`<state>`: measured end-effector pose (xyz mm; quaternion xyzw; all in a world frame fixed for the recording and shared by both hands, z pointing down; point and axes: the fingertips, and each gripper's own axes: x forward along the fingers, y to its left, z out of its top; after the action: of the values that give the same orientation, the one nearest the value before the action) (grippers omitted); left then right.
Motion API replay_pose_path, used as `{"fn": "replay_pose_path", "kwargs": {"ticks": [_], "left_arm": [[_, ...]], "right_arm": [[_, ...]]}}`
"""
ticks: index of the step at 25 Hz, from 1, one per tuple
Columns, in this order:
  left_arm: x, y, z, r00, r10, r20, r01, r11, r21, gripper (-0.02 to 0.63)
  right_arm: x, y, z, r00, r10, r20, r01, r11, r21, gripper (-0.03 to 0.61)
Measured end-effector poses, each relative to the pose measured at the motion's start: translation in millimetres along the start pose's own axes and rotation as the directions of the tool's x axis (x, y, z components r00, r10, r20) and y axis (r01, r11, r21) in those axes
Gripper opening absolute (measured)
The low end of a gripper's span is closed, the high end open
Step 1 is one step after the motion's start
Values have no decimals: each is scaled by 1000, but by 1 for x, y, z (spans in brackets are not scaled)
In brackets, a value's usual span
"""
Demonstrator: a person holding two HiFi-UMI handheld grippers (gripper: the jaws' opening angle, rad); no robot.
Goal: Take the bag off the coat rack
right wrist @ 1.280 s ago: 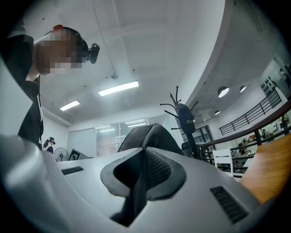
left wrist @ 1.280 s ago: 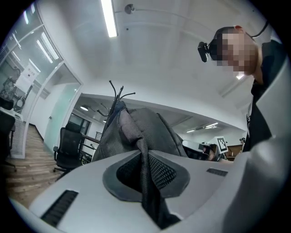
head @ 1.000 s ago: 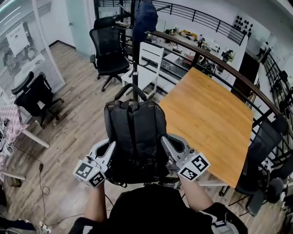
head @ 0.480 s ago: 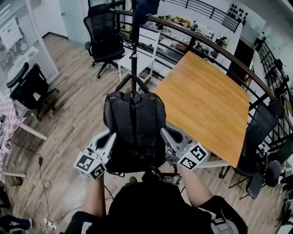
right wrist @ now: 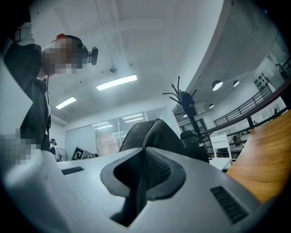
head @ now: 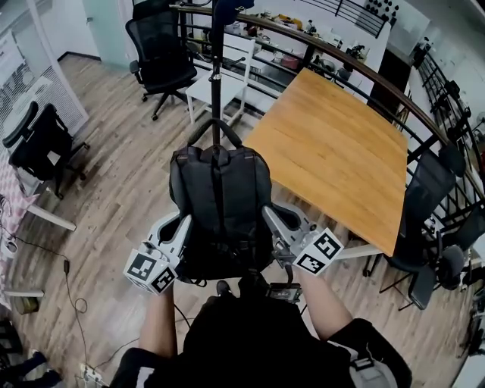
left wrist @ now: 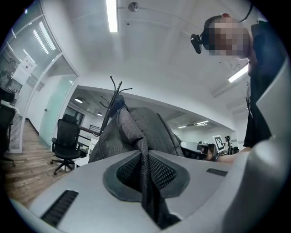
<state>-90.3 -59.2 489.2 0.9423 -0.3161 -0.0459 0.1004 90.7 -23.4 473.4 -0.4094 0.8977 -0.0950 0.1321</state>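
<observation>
Both grippers hold a black backpack (head: 220, 208) upright in front of me, free of the coat rack (head: 215, 83). My left gripper (head: 184, 226) is shut on the fabric of its left side, and a fold of the bag (left wrist: 146, 182) is pinched between the jaws. On the right side my right gripper (head: 268, 218) is shut on the bag, with a dark fold (right wrist: 136, 191) clamped in its jaws. The rack's pole stands beyond the bag's top handle. A dark blue garment (head: 227, 7) hangs on it. The rack's hooks (left wrist: 114, 91) show above the bag, and the rack (right wrist: 187, 105) also appears in the right gripper view.
A large wooden table (head: 341, 151) stands to the right, against a dark railing (head: 356, 72). Black office chairs (head: 155, 53) stand behind the rack, and another chair (head: 42, 144) stands at the left. A white chair (head: 223, 72) is near the pole. Wooden floor lies to the left.
The backpack and both grippers have drawn back from the coat rack, whose pole now sits farther up the head view. Both grips stay the same.
</observation>
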Motion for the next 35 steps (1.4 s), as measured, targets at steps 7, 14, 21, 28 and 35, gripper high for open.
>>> {"fn": "replay_pose_path", "kwargs": {"ticks": [7,14,21,28,35], "left_arm": [[1,-3,-1,1000,3,1,-3,1000,2,41],[4,-4,7,999,40,-1,-40,999,-9,40],[15,0,21,998,67,12,-67,997,-28,40],[17,-2,18,997,75,6,-74,996,-41,41],[17,-2,20,998,69,1,-68,997,-40,40]], "right_arm": [[-6,-4,-1,1000,3,0,-3,1000,22,41],[-2,-13,8,1000,17,-5,-16,999,30,41],[10,-24,25,999,44,-13,-44,999,10,41],[8,-26,25,998,51,-20,-51,999,18,41],[10,-26,27,998,55,-18,-54,998,29,40]]}}
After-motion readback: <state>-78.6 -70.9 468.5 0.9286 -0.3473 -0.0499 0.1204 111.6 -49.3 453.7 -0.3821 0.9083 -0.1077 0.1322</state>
